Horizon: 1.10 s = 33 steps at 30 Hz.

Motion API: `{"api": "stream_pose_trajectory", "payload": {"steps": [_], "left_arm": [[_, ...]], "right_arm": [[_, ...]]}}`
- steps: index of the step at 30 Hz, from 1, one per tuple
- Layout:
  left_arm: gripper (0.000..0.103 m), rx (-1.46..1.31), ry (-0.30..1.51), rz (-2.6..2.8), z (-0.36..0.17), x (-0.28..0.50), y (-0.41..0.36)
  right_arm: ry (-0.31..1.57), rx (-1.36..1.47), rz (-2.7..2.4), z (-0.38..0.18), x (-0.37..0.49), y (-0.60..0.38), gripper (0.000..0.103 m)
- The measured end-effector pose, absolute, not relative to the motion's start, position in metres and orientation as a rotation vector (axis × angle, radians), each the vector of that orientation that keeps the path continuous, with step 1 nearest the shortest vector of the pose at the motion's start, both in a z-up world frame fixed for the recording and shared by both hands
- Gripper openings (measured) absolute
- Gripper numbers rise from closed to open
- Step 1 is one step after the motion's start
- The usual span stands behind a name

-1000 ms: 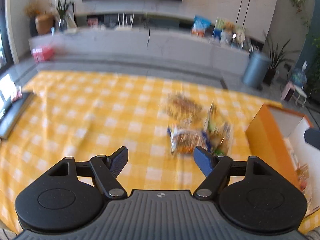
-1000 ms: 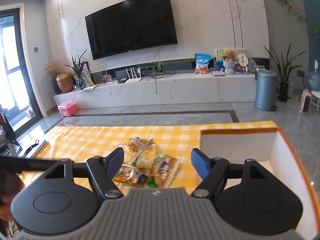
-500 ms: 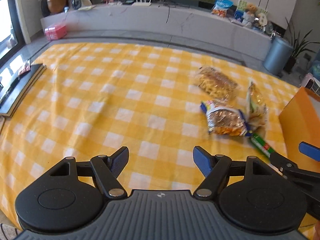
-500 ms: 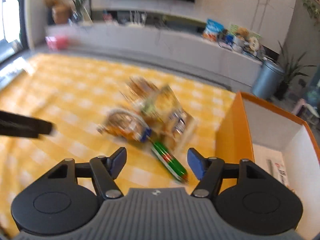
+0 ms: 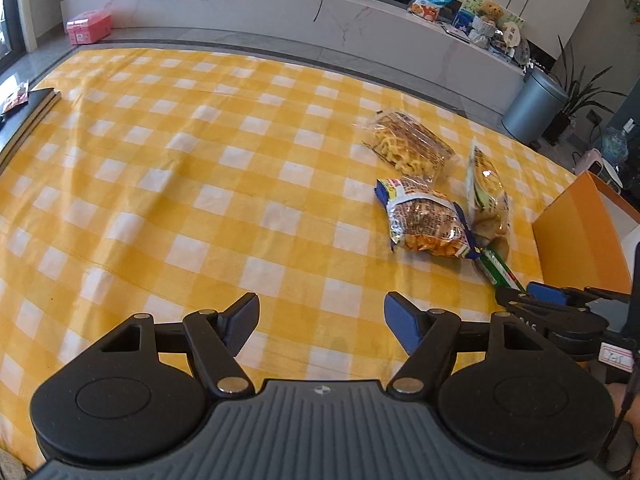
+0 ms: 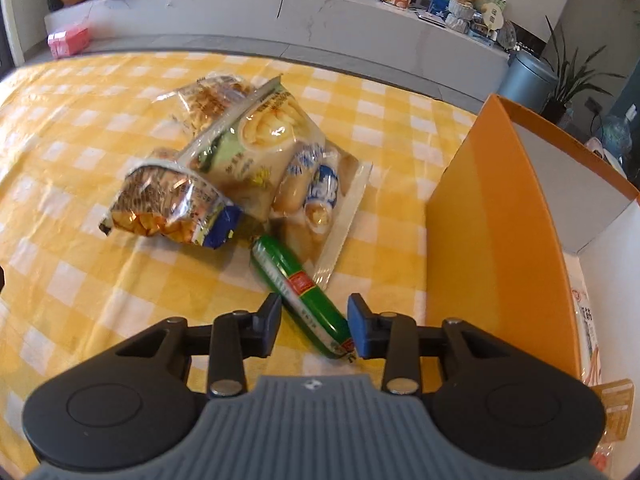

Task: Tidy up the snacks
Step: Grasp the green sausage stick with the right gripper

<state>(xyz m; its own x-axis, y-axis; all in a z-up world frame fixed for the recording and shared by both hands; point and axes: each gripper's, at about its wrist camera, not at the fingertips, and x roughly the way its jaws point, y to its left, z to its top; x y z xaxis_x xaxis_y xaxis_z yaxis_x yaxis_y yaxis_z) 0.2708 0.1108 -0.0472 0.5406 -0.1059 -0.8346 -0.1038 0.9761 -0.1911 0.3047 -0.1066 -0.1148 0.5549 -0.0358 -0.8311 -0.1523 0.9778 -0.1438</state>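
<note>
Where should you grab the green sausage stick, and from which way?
Grab the green sausage stick across its near end, coming down from above. It lies flat and slim on the tablecloth, and its far end sits against the snack bags. The right tool already straddles that free end, having just been closing.

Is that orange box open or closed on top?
Open. The orange box has no lid over it in either view; its white inside walls show, with some packets lying at the bottom.
</note>
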Motion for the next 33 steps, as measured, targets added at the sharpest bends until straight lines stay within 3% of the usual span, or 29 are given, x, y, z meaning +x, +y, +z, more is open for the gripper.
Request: {"api": "stream_pose_trajectory", "payload": {"steps": [7,18,23,33], "left_arm": [[0.084,-0.211,0.992,0.006,-0.045,0.269,0.106],[0.083,-0.241,0.988,0.027,-0.043,0.269,0.115],[0.083,-0.235,0.989,0.034,-0.044,0.269,0.115],[0.083,-0.224,0.986,0.03,-0.049,0.272,0.107]], "right_arm": [[0.983,-0.299,0.119,-0.115,0.281,-0.089,0.021],[1.028,-0.137,0.218,-0.107,0.219,-0.086,0.021],[0.99,-0.118,0.208,-0.109,0.221,-0.084,0.028],[0.915,-0.08,0.153,-0.122,0.229,-0.081,0.028]]}}
